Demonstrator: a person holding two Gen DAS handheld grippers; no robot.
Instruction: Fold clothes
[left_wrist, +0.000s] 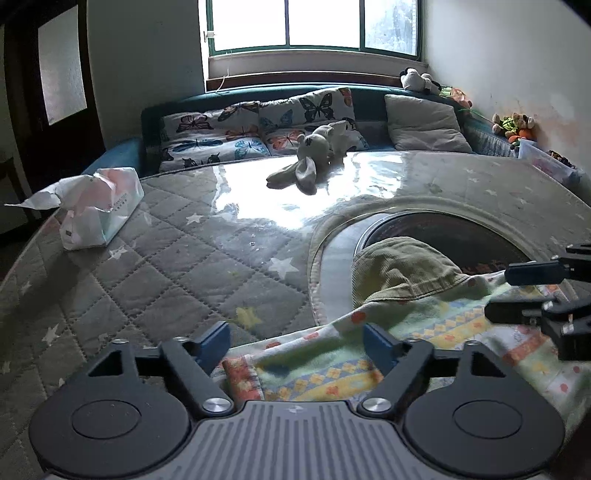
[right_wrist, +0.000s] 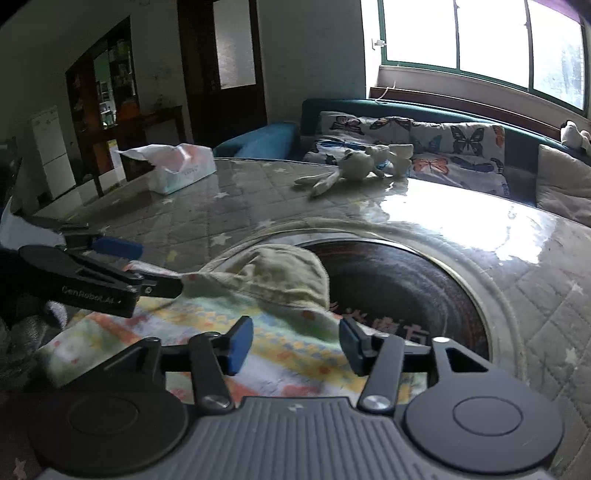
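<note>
garment (left_wrist: 424, 332) | pastel patterned, olive corduroy part | crumpled | over table's round inset

Open quilted tabletop (left_wrist: 177, 266) lies left of the garment (left_wrist: 369, 354), with only the tissue pack (left_wrist: 99, 210) and plush rabbit (left_wrist: 314, 155) farther off

The left gripper (left_wrist: 295, 341) is low at the near edge of the table, its 2 blue-padded fingers (left_wrist: 212, 341) spread wide and level, nothing between them. In its own view both black linkage arms splay outward from the grey ribbed body.

The right gripper (right_wrist: 291, 345) sits just beside it, also near the table's near edge, its 2 fingers (right_wrist: 240, 345) likewise parted with nothing between the pads. Each gripper shows in the other's view: the left enters the right's view from the left side, pointing right, and the right enters the left's view from the right edge.
</note>
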